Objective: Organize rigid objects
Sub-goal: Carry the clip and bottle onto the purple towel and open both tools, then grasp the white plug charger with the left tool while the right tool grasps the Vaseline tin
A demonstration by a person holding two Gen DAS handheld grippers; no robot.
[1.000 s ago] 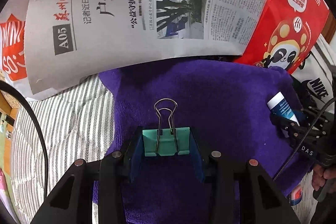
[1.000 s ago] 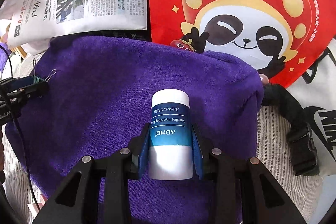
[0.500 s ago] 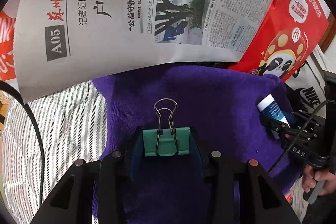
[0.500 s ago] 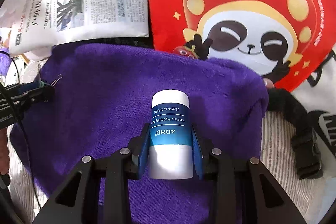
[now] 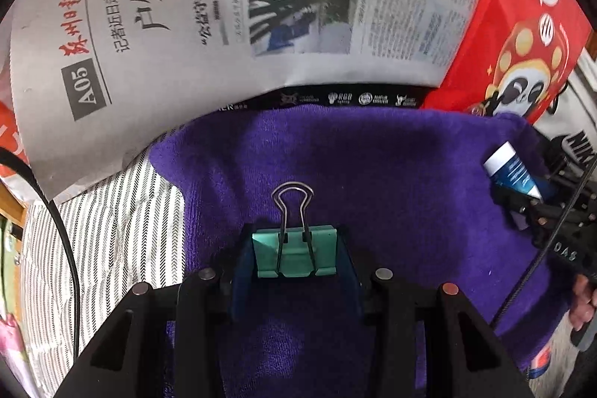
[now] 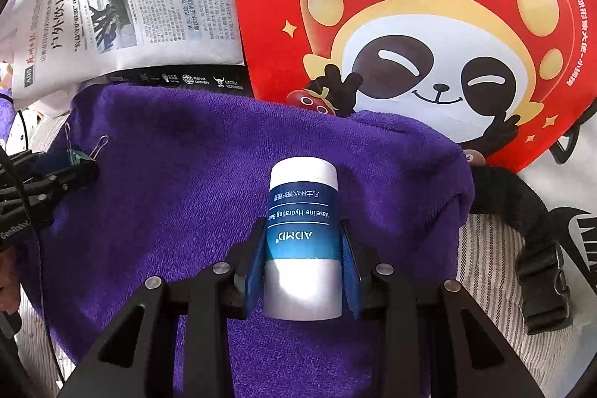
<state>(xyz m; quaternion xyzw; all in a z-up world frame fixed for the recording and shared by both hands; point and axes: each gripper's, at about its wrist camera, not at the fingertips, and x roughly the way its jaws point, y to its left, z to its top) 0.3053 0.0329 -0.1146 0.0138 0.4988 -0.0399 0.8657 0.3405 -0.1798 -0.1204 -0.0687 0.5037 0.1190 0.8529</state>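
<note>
The left gripper (image 5: 294, 256) squeezes a green binder clip (image 5: 294, 254); the right gripper (image 6: 303, 260) squeezes a white and blue balm tube (image 6: 303, 241). Both hang over the purple towel (image 5: 391, 174), maybe touching. Nothing is put down yet.

So the towel (image 5: 373, 174) lies on the striped sheet (image 5: 112, 230), with the newspaper (image 5: 224, 6) behind it and the panda bag (image 6: 429, 25) right of that newspaper.
</note>
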